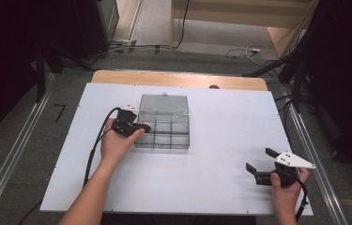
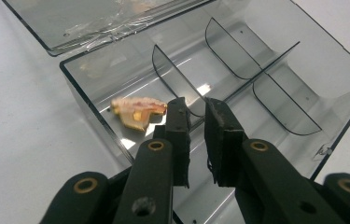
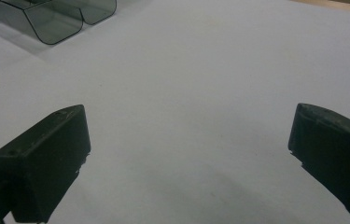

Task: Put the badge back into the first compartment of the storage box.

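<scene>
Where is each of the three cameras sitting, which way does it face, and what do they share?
High view: above the person's side, looking forward and down on the table; both forearms, left gripper and right gripper show.
Left gripper view: rides the left gripper, looking into the clear divided box at a small orange piece.
Right gripper view: rides the right gripper, jaws wide over bare table.
Shared: all three show the box.

bare table [image 1: 220, 154] right of box [image 1: 164, 123], dividers [image 2: 177, 81] crowding compartments

The divided box [image 2: 275, 84] is glossy, smoke-tinted clear plastic; the counter [image 1: 230, 140] is smooth and matt white, with bare wood at its far edge.
</scene>
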A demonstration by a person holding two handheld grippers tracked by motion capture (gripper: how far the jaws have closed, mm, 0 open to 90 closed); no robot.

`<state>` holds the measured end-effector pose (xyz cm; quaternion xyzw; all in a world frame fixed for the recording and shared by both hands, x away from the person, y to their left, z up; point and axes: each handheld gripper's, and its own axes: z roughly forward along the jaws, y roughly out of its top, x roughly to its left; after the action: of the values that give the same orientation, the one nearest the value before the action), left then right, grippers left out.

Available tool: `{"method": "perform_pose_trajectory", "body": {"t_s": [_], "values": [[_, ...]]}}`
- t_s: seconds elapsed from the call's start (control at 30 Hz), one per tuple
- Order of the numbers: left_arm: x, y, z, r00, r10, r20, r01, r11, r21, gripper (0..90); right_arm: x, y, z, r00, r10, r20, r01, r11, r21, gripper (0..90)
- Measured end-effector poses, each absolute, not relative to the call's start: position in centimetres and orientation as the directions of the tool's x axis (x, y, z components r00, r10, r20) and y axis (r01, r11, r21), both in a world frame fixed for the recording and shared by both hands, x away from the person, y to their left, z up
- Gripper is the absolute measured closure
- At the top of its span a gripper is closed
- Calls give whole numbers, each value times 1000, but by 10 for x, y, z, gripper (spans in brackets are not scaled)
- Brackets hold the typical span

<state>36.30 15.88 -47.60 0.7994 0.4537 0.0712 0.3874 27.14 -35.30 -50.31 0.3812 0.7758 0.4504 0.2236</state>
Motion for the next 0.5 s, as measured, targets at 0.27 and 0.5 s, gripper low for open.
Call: {"method": "perform_pose_trajectory", "body": {"t_s": [0.27,0.5], "values": [[355,161,-471,569,782,-254,640,-227,734,551,272,-353,-503,-610,792,-4,388,303,870,0],[347,163,-466,586,761,-277,620,-202,758,344,271,-353,-503,-610,793,-4,389,303,870,0]]}}
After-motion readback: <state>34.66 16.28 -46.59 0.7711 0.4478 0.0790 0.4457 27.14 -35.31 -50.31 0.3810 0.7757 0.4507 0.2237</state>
